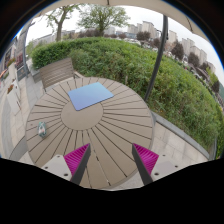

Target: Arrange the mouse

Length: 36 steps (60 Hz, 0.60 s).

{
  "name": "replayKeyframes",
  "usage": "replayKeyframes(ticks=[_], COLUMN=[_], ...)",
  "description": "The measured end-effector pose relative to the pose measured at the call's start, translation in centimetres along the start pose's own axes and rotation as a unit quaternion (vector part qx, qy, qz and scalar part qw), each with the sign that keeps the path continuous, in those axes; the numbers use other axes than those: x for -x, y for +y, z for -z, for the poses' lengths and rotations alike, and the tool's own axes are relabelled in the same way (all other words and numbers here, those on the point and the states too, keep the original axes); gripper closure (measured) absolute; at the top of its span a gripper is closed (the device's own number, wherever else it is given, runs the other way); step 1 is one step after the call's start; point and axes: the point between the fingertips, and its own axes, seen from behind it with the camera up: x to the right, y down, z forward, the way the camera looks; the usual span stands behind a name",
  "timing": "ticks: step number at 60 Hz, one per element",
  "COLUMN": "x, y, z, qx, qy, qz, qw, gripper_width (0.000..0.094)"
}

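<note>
A green hedge (150, 70) rings the round slatted wooden tabletop (100, 125), with a wooden bench (55, 72) beyond it. A blue mouse pad (90, 95) lies far ahead of the jaws, a small mouse (42, 129) well left. The gripper (111, 158) hovers with jaws wide, holding nothing.

Outdoor terrace in daylight. Round slatted wooden bench (105, 120) on paving; wooden chair (57, 74) beside it. Green hedge (150, 70), trees (100, 17), buildings (170, 35) beyond.
</note>
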Motion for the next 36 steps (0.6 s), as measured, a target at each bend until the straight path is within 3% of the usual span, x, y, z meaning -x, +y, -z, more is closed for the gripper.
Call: replayKeyframes(ticks=[18,36], x=[6.0,21.6], y=[0.6,3.3], z=[0.4,2.3], qx=[0.005,-0.007], qy=[-0.038,-0.093], qz=[0.019,0.055], qw=[0.999,0.994], gripper_width=[0.0083,0.0081])
